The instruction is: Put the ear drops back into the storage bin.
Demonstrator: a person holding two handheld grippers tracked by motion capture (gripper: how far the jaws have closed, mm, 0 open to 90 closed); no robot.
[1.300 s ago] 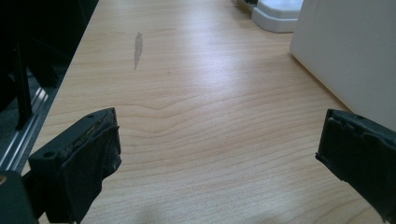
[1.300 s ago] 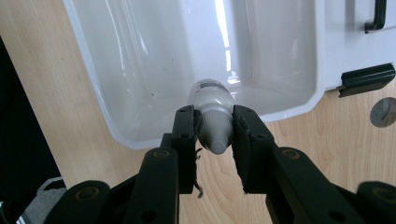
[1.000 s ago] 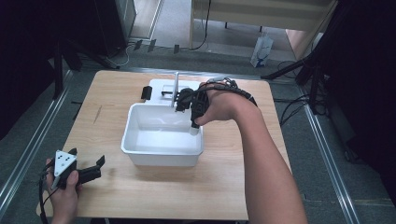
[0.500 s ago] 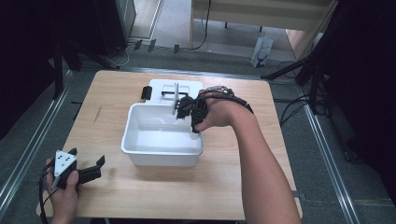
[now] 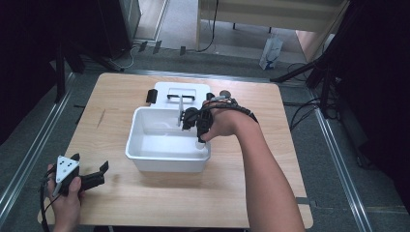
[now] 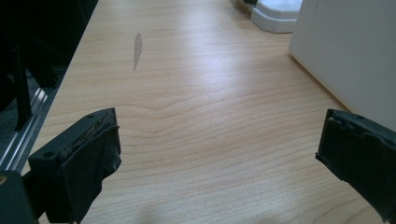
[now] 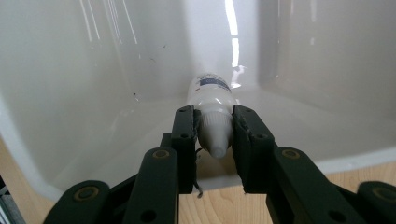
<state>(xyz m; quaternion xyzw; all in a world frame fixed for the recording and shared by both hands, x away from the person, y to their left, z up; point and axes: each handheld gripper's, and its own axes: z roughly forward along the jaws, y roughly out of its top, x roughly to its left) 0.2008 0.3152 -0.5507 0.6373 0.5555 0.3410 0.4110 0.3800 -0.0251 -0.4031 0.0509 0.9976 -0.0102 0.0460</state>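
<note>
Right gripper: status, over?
Right gripper shut on white bottle, inside white tub. Left gripper open, idle on table. Nothing blocking.

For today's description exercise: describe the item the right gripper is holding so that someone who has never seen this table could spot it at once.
Start at the white plastic tub in the middle of the wooden table. Over its right rim, the right gripper reaches down inside. Clamped between its black jaws is a small white squeeze bottle with a tapered nozzle and a dark label band, the one loose item seen in the tub.
</note>
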